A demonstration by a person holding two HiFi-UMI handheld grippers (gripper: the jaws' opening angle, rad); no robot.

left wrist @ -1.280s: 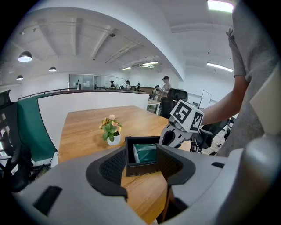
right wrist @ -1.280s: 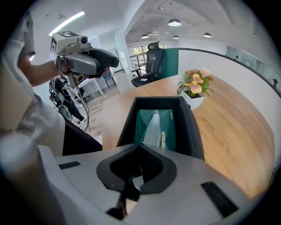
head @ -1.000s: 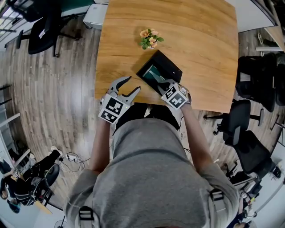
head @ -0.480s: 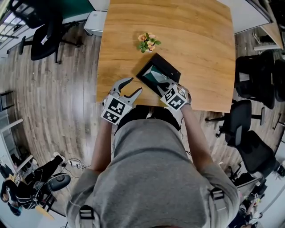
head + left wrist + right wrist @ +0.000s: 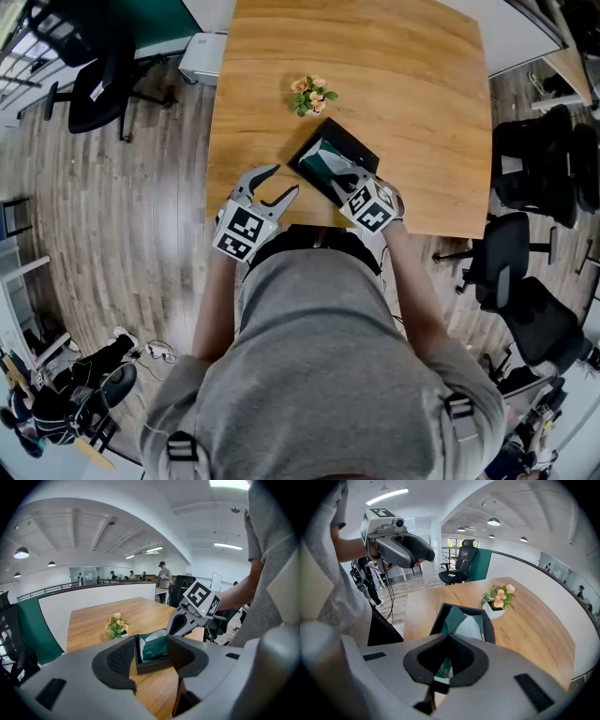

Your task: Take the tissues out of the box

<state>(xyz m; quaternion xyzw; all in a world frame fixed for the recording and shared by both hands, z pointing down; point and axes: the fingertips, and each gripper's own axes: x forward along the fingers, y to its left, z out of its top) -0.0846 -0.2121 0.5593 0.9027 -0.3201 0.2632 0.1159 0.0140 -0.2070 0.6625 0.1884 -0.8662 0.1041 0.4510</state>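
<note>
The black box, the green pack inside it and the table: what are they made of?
The black box looks matte and stiff with straight walls, likely card or plastic. The green pack seems thin plastic film, going by creases and sheen. The table shows wood grain under a smooth finish; solid or laminate, unclear.

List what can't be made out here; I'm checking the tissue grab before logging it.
Where the right hand-held gripper pinches the tissue pack: head view, hidden under the gripper's own body.
Box floor and anything beneath the pack: all views, the pack covers it.
Pack's print: too small everywhere.
</note>
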